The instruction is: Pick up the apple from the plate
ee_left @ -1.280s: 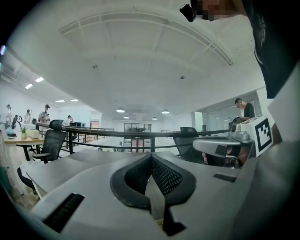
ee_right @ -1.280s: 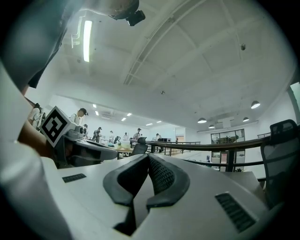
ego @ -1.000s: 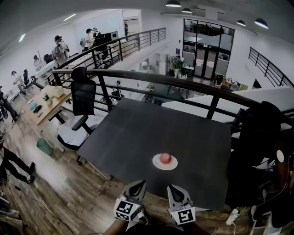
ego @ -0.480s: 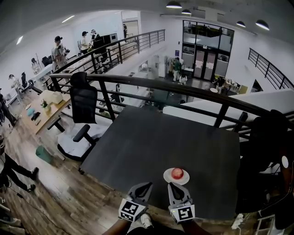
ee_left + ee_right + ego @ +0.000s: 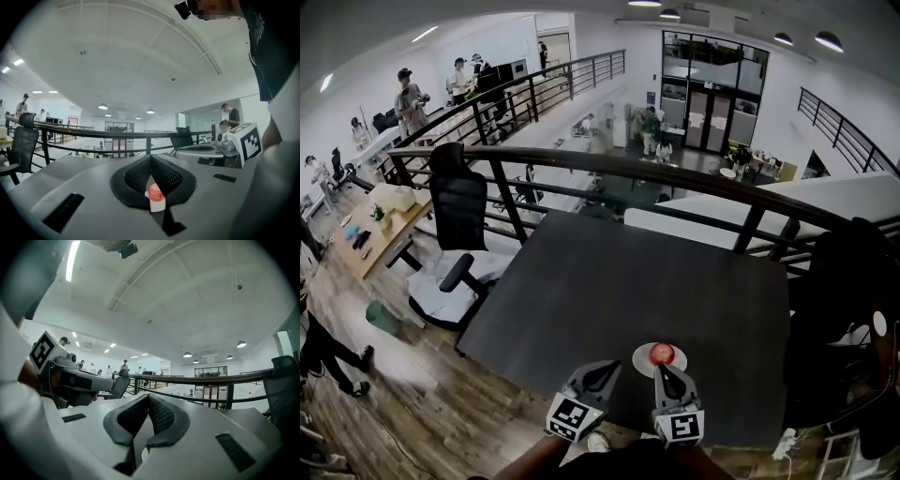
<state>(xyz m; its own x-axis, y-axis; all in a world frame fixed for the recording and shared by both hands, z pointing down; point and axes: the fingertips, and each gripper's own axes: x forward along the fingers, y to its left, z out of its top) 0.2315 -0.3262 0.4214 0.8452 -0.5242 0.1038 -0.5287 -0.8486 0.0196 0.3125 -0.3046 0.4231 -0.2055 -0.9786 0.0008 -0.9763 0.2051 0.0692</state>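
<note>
Over the near edge of the dark table [image 5: 609, 291], both tools point forward. The left gripper [image 5: 605, 367] has its jaws together and holds nothing. The right gripper [image 5: 664, 371] is also closed and empty, with its tip just beside the white plate [image 5: 643, 362]. The red apple [image 5: 662, 352] lies on this plate. Behind the table runs a black railing [image 5: 675, 173].
</note>
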